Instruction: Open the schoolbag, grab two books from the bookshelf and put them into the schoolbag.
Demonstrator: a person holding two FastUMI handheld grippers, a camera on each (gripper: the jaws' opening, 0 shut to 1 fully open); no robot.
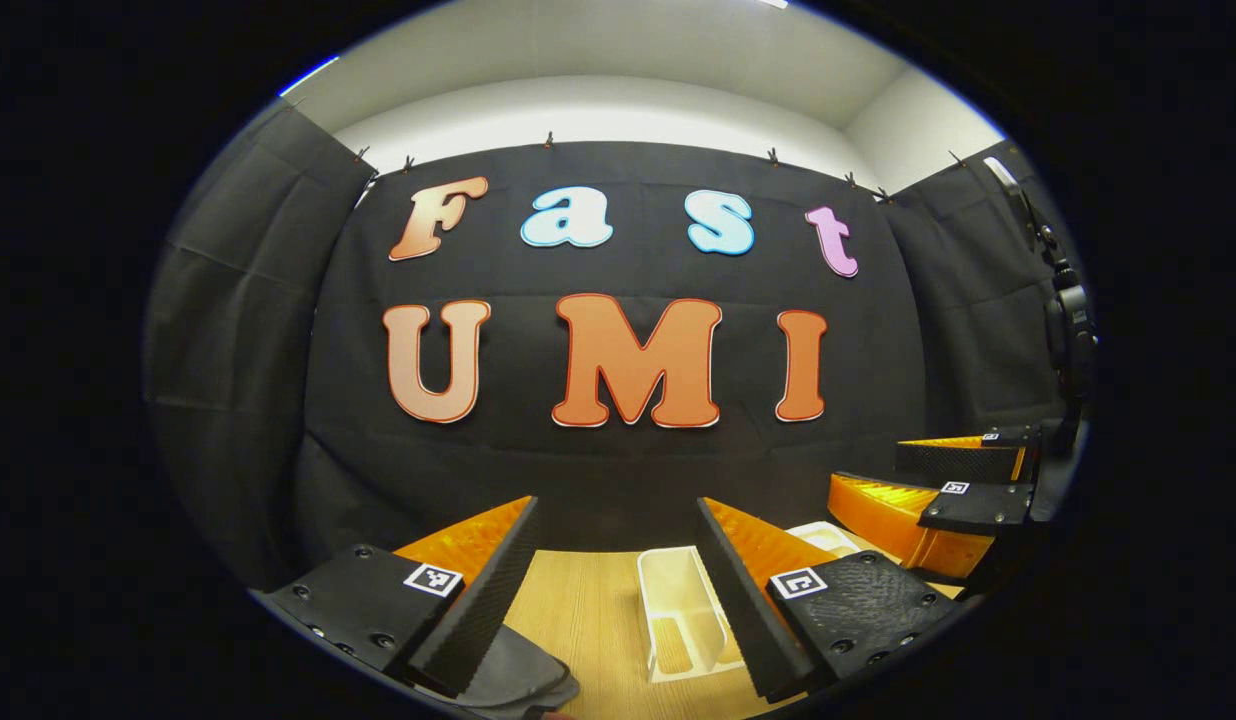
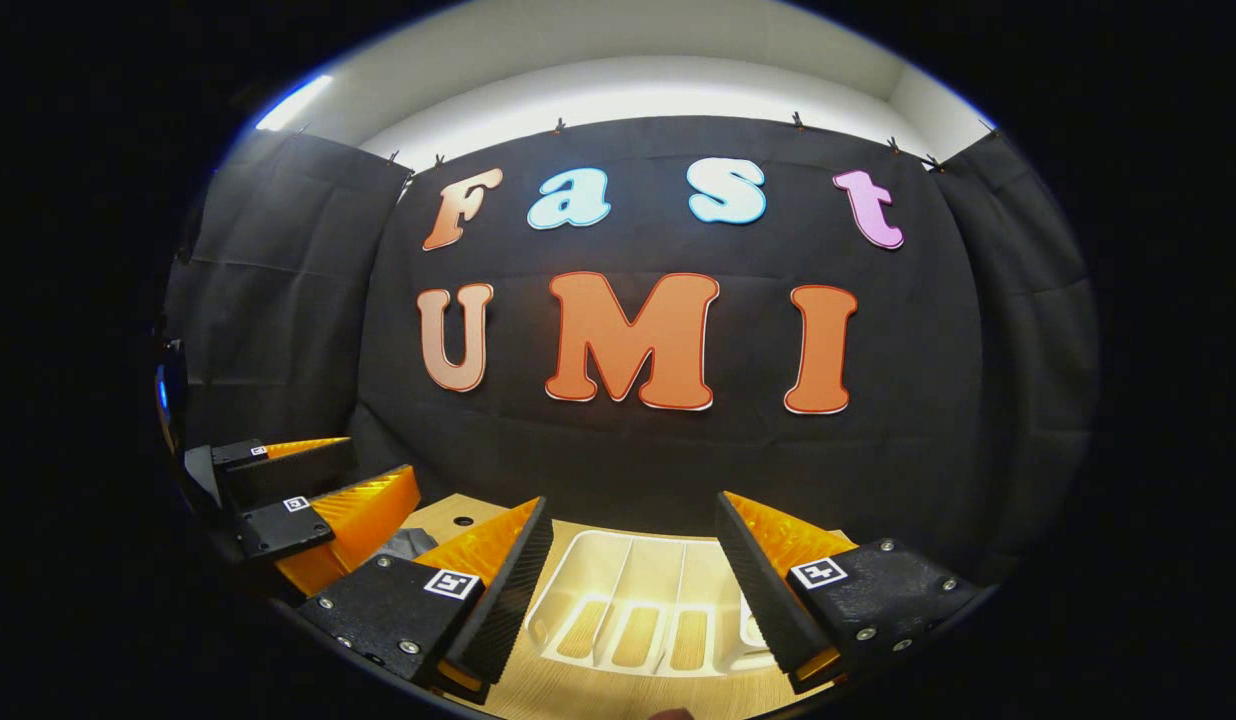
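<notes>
Left gripper [image 1: 618, 590] — fingers spread wide, nothing between them, raised over the wooden table [image 1: 588, 610]; judged a ready pose before any grasp.

Right gripper [image 2: 633, 590] — likewise spread and unladen, aimed at the white bookshelf [image 2: 638, 600], its divided slots apparently bare of books.

Schoolbag [image 1: 523, 680] — dark fabric at the table's near edge, just beneath the left gripper; zip state cannot be told.
</notes>
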